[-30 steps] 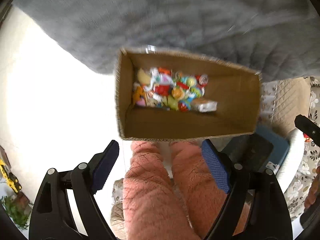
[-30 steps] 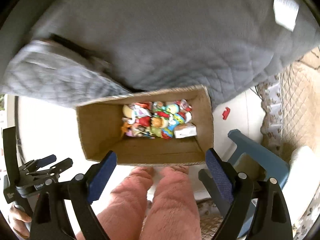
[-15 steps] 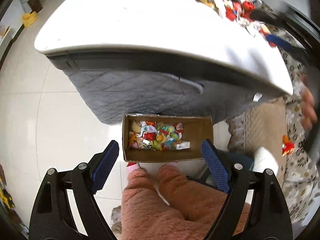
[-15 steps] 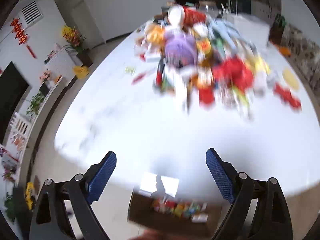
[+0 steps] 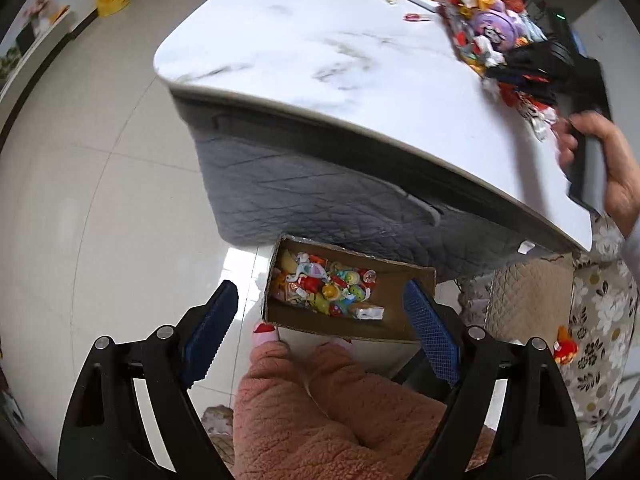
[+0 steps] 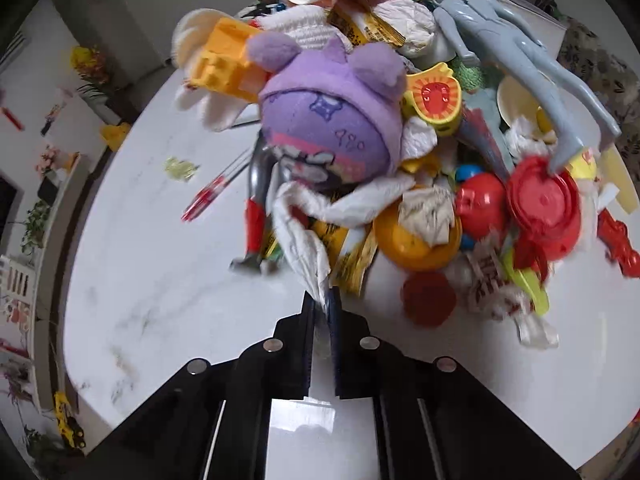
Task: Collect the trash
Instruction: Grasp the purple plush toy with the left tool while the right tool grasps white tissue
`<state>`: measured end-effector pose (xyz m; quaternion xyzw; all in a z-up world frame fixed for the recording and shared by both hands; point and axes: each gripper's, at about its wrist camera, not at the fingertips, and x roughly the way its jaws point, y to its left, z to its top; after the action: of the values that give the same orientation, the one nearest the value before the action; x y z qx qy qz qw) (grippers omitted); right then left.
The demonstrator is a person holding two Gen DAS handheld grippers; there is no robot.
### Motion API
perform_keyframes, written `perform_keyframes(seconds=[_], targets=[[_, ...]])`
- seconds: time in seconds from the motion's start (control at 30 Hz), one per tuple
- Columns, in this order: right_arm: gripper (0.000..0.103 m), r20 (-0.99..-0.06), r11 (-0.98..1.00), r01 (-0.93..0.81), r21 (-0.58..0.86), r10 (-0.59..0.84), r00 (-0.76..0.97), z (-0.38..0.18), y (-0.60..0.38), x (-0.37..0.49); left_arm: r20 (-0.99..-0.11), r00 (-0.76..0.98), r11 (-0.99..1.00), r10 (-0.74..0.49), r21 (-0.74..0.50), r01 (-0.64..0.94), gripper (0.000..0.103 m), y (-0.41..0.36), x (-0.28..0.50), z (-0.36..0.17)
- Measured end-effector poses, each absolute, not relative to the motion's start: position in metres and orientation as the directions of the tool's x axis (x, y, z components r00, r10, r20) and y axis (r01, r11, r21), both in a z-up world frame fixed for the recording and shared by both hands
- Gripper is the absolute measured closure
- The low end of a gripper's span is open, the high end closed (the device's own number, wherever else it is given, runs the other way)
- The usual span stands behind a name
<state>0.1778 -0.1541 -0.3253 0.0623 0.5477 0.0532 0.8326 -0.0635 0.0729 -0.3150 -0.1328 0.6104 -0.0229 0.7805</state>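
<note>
On the floor by the table stands a cardboard box (image 5: 400, 280) holding several bright wrappers and scraps. My left gripper (image 5: 320, 287) hangs high above it, open, with nothing between its fingers. On the white marble table (image 6: 160, 280) lies a heap of toys and trash: a purple plush (image 6: 332, 128), a red lid (image 6: 544, 200), an orange ball (image 6: 416, 244), crumpled paper. My right gripper (image 6: 320, 294) is at the heap's near edge; its jaws are closing and pinch the tip of a white tissue (image 6: 304, 236) that trails out from under the plush.
A person's pink fuzzy trouser legs (image 5: 320, 408) stand just behind the box. A grey quilted cover (image 5: 320, 200) hangs under the table top. A floral seat (image 5: 600, 300) is at the right. A red pen (image 6: 216, 188) lies left of the heap.
Both grippers rose from the box to table height. The right one swung over the heap and its jaws went from wide apart to pinched on the tissue. The left stayed open.
</note>
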Motion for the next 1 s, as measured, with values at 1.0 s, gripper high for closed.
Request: perform_keyframes(seconds=[1.0], targets=[[0.096,-0.532,0.913,-0.062,0.402,0.289,0.796,-0.111,-0.28,-0.049,-0.832,0.407,0.92,-0.378,-0.386,0.066,0.035,-0.094,0.201,-0.298]])
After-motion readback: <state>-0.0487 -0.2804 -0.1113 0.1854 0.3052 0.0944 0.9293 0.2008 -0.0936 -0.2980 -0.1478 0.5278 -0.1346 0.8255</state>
